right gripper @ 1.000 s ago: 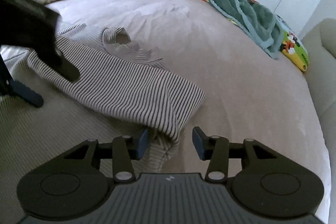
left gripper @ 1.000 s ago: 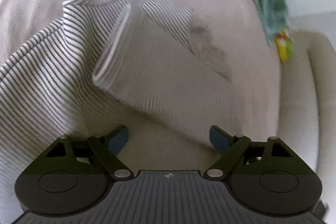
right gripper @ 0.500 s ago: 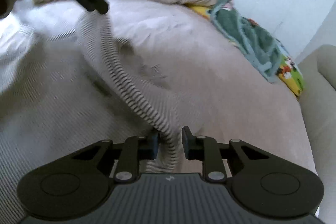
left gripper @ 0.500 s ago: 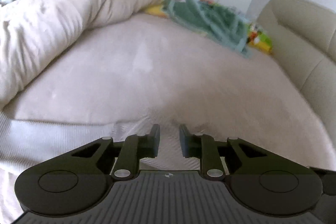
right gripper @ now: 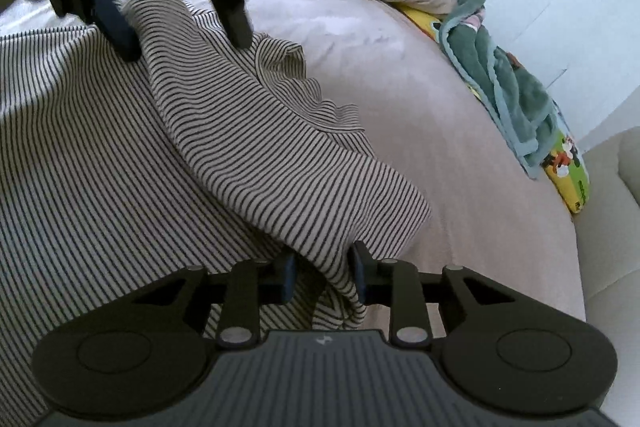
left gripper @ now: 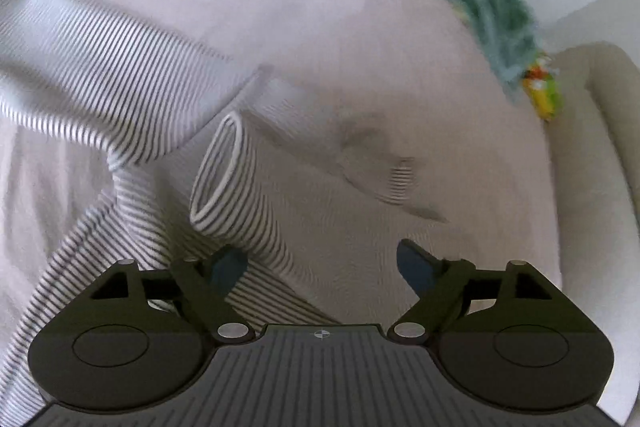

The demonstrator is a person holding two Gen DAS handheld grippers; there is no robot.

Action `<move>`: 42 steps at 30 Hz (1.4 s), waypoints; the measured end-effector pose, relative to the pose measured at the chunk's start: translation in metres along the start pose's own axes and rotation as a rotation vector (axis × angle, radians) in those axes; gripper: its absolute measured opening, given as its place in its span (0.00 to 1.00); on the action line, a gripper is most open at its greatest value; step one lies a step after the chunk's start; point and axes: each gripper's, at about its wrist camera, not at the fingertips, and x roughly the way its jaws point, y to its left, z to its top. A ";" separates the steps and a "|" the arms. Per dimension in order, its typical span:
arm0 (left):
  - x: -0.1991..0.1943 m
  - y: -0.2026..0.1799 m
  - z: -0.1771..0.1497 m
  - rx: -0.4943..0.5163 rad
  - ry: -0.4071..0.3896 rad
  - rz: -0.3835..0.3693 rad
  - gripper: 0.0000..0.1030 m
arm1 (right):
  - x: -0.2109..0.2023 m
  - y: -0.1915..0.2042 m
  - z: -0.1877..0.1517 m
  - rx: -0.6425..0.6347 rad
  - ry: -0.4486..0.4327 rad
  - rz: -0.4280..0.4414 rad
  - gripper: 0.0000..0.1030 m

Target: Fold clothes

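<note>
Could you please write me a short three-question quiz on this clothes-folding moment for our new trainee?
1. True or false: the left gripper is clamped on the striped shirt.
2. Which gripper has shirt fabric between its fingers? A) left B) right C) neither
3. Fill in: the green blanket lies along the far edge of the ____, beside the cartoon-print pillow.

Key
1. False: its jaws stand wide apart above the cloth.
2. B: the right gripper has a fold of the shirt's edge between its fingers.
3. bed
</note>
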 end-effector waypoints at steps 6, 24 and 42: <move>0.017 -0.007 0.007 0.065 -0.029 0.036 0.33 | 0.015 -0.005 -0.010 -0.005 -0.009 0.003 0.27; -0.017 0.027 0.016 0.434 -0.132 0.086 0.51 | 0.002 -0.025 -0.001 0.154 0.009 0.040 0.61; -0.070 0.111 -0.001 0.572 0.239 -0.071 0.63 | -0.029 -0.024 0.013 0.572 0.087 0.273 0.77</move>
